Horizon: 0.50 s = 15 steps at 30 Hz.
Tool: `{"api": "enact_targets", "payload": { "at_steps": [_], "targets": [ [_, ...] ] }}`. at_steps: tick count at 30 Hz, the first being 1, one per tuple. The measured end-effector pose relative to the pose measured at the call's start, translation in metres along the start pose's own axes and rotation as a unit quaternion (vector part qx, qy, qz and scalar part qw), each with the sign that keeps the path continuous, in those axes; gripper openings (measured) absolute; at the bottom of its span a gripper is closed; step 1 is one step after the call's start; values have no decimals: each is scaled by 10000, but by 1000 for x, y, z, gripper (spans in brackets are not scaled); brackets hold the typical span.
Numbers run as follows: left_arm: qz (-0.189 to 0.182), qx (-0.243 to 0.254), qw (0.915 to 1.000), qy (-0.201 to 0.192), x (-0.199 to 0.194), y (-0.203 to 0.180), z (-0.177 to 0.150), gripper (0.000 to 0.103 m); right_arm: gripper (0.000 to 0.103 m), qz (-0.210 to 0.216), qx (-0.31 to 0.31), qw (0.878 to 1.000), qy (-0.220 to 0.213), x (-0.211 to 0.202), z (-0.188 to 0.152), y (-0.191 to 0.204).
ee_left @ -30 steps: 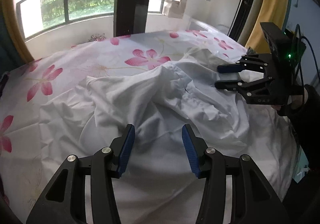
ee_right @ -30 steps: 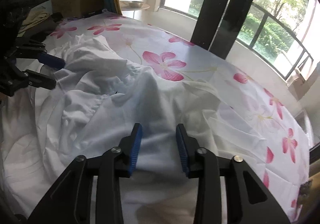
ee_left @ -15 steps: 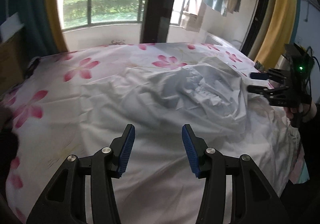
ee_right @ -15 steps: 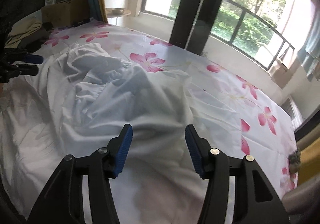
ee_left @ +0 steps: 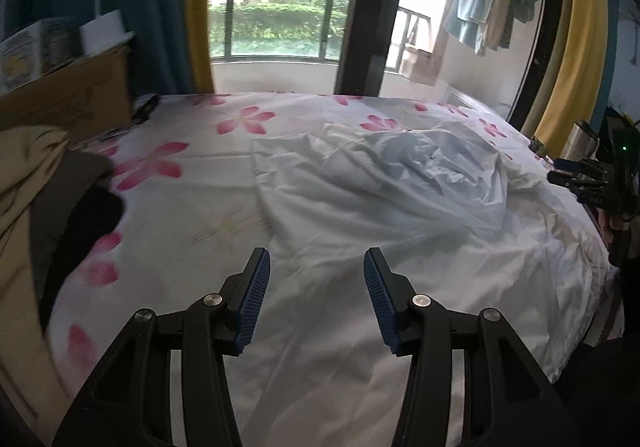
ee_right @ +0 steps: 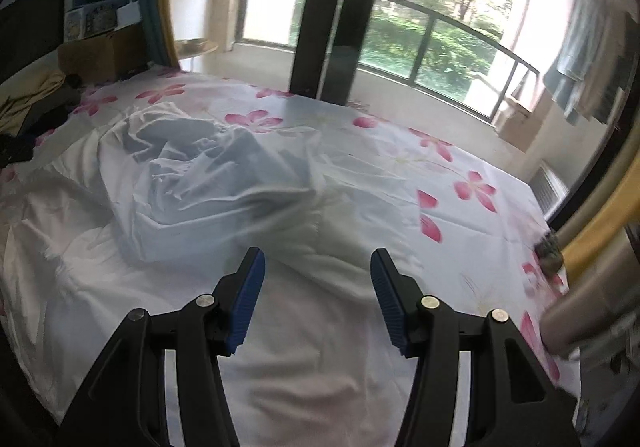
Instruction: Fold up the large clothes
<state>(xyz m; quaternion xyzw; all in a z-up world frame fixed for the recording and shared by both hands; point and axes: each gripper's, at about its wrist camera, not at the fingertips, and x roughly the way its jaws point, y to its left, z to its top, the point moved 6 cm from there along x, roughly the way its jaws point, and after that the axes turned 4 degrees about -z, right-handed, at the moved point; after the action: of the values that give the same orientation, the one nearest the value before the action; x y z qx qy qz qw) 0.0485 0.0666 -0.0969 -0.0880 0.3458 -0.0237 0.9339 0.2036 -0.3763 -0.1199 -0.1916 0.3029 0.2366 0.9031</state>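
On the bed [ee_left: 192, 215], covered by a white sheet printed with pink flowers, one white garment [ee_left: 384, 183] is found crumpled in a heap near the middle; its nearer part is spread flat toward the front edge. Two grippers are noted; the left gripper [ee_left: 316, 303] is held above the sheet with jaws apart and nothing between them; the right gripper [ee_right: 316, 303], whose jaws have just been opening, is likewise held wide and empty over the white cloth. One cardboard box [ee_left: 68, 103] is seen beside the bed.
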Motion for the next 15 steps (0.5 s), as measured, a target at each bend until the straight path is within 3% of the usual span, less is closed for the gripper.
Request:
{"api": "enact_targets", "payload": {
  "at_steps": [15],
  "targets": [
    [653, -736, 9950, -169, -55, 25, -76, 52, 56, -767, 992, 9917, 290, -32, -63, -57]
  ]
}}
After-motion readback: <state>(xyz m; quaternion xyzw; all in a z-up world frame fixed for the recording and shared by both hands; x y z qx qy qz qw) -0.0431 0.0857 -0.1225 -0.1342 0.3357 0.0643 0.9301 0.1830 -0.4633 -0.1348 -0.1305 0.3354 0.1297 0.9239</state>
